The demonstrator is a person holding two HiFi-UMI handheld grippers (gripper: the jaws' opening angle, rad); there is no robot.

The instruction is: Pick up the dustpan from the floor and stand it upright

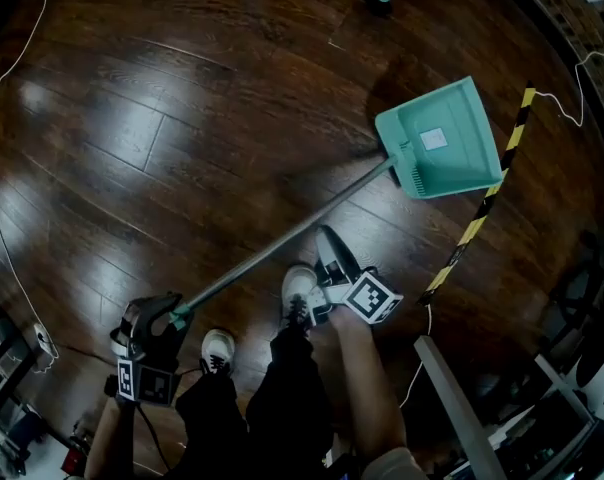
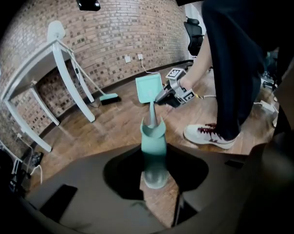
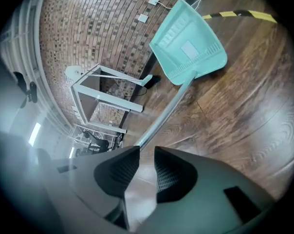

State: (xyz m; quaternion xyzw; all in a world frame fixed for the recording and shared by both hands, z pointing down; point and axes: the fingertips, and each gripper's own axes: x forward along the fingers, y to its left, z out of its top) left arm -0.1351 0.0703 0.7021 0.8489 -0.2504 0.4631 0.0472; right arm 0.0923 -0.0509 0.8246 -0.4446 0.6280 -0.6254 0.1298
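Note:
The teal dustpan (image 1: 442,138) has its pan low by the floor at the upper right, open face up. Its long grey shaft (image 1: 282,240) slants down-left to a teal grip. My left gripper (image 1: 167,318) is shut on that grip (image 2: 153,147), which stands between the jaws in the left gripper view (image 2: 154,165). My right gripper (image 1: 323,232) meets the shaft about halfway along. In the right gripper view (image 3: 147,152) the shaft (image 3: 164,113) runs into the narrow gap between the ribbed pads, and the pan (image 3: 188,45) lies beyond.
Yellow-black tape (image 1: 482,203) crosses the wooden floor beside the pan. My shoes (image 1: 300,288) stand under the shaft. A teal broom (image 2: 108,99) and a white table (image 2: 64,67) stand by the brick wall. Cables (image 1: 2,218) trail at the left.

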